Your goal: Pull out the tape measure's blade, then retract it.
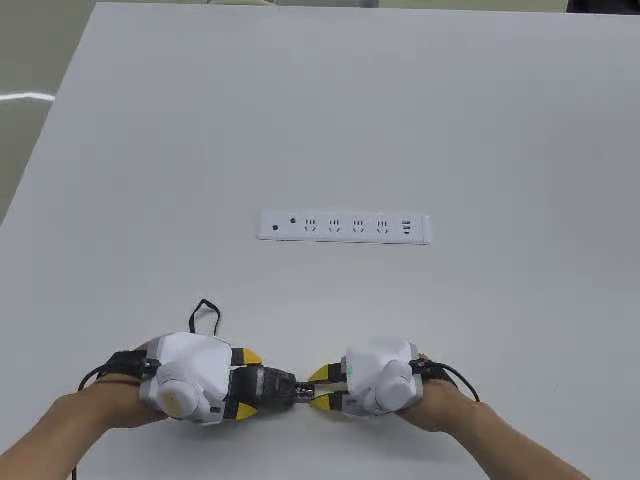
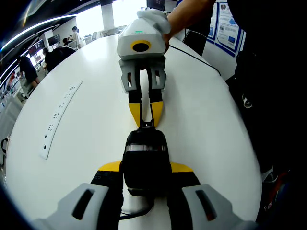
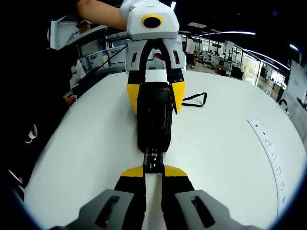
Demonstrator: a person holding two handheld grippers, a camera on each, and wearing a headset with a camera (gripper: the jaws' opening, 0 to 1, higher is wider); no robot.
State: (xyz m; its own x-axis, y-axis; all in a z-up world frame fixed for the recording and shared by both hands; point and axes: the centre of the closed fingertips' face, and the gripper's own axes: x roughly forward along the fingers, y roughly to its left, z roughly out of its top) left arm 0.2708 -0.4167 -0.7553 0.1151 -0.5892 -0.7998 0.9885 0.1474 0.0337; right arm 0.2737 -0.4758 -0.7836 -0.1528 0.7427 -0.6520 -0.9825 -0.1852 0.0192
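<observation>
A black tape measure [image 1: 262, 386] rests on the white table [image 1: 330, 130] near its front edge, held between the yellow-tipped jaws of my left gripper [image 1: 246, 384], which is shut on its body [image 2: 145, 160]. Facing it from the right, my right gripper [image 1: 318, 388] is shut on the blade's end tab [image 3: 152, 160]. Only a very short piece of blade [image 1: 303, 388] with printed numbers shows between the case [image 3: 154, 117] and the right jaws. A black wrist strap [image 1: 204, 314] loops out behind the case. The two grippers [image 2: 146, 111] point at each other, tips nearly touching.
A white power strip [image 1: 344, 227] lies across the middle of the table, beyond the grippers. A thin black cable [image 1: 462, 378] trails from the right hand. The table's left edge [image 1: 45, 140] runs diagonally at far left.
</observation>
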